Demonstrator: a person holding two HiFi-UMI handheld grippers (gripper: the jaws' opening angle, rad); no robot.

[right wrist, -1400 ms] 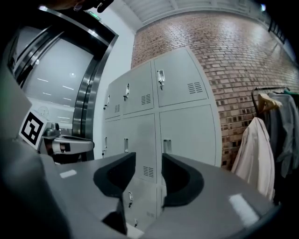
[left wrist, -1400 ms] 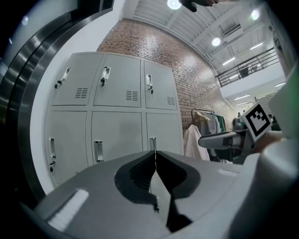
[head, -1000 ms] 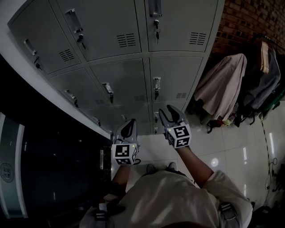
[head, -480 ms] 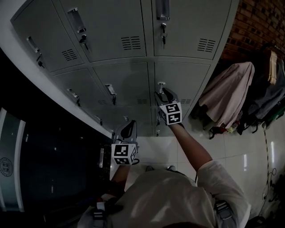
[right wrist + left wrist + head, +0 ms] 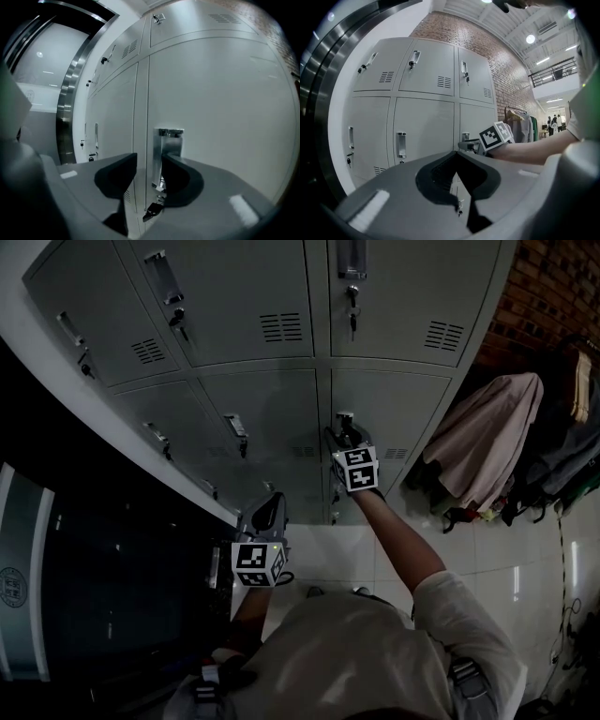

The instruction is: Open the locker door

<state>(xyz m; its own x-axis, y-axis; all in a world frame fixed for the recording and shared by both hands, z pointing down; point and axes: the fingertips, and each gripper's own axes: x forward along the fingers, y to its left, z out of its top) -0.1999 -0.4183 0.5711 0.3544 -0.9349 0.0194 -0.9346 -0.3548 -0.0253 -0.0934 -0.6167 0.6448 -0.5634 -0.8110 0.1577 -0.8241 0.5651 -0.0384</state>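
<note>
A bank of grey lockers (image 5: 262, 324) fills the upper part of the head view. My right gripper (image 5: 341, 435) is stretched out to the middle-row locker door (image 5: 394, 409), with its tips at that door's metal handle (image 5: 344, 418). In the right gripper view the handle (image 5: 170, 140) stands just beyond the jaws, its left edge showing in the gap. The right gripper (image 5: 149, 164) is closing, and its pads are not pressing on anything. A key (image 5: 151, 211) hangs below the handle. My left gripper (image 5: 269, 507) hangs lower, shut and empty, its tips (image 5: 455, 154) together.
Coats (image 5: 483, 442) hang on a rack to the right, in front of a brick wall (image 5: 553, 287). A dark, metal-framed panel (image 5: 94, 596) borders the lockers on the left. Glossy white floor tiles (image 5: 469, 549) lie below. Other locker handles with keys (image 5: 237, 427) are nearby.
My right gripper has moved up and forward from beside the left one to the middle locker's handle. The left gripper has barely moved.
</note>
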